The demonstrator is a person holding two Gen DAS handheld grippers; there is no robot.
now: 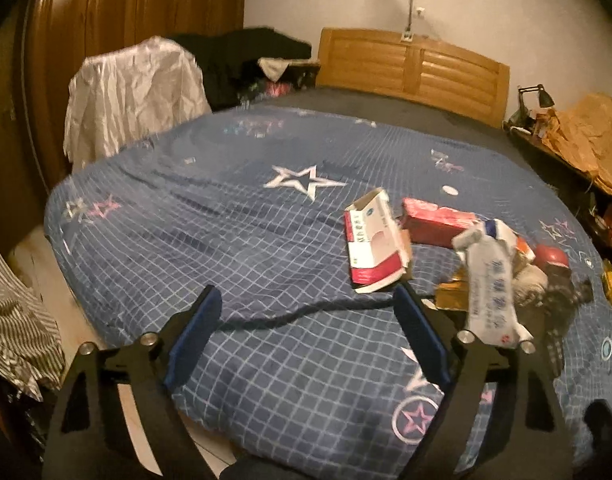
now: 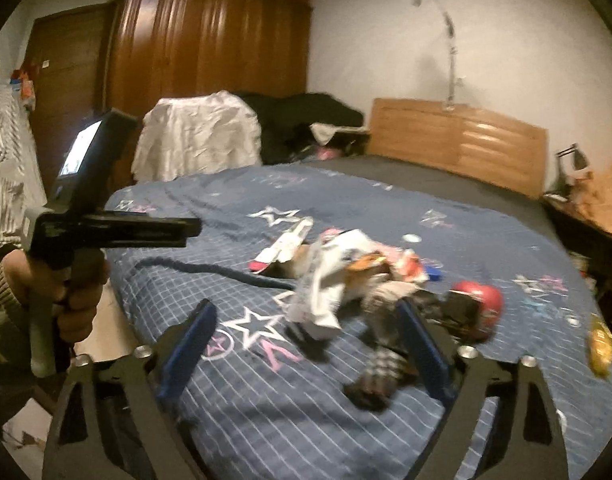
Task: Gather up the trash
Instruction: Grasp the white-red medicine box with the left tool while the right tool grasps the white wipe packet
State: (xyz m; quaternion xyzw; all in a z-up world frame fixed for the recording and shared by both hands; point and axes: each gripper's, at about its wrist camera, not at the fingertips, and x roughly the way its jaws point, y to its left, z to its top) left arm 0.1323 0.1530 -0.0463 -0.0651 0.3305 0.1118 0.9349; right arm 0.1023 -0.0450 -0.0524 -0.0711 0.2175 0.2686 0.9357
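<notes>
A heap of trash lies on the blue checked bed cover [image 1: 234, 240]: a red-and-white carton [image 1: 376, 242], a red box [image 1: 434, 222], a crumpled white wrapper [image 1: 488, 280] and a red round thing [image 1: 552, 258]. My left gripper [image 1: 306, 296] is open just short of the carton, with only the cover and a dark cord [image 1: 290, 316] between its fingers. My right gripper [image 2: 306, 308] is open over the heap's near side. The white wrapper [image 2: 322, 292] shows between its fingers, and a dark checked piece [image 2: 380, 372] lies by the right finger. A hand [image 2: 78, 308] holds the left gripper [image 2: 192, 229] at the left.
A yellow wrapper [image 2: 600, 346] and a white cap [image 1: 450, 190] lie apart from the heap. The bed's left edge drops to pale floor [image 1: 38, 268]. A white-draped chair [image 1: 134, 96], a brown wardrobe [image 2: 210, 40], the wooden headboard [image 1: 414, 68] and a cluttered desk [image 1: 578, 140] ring the bed.
</notes>
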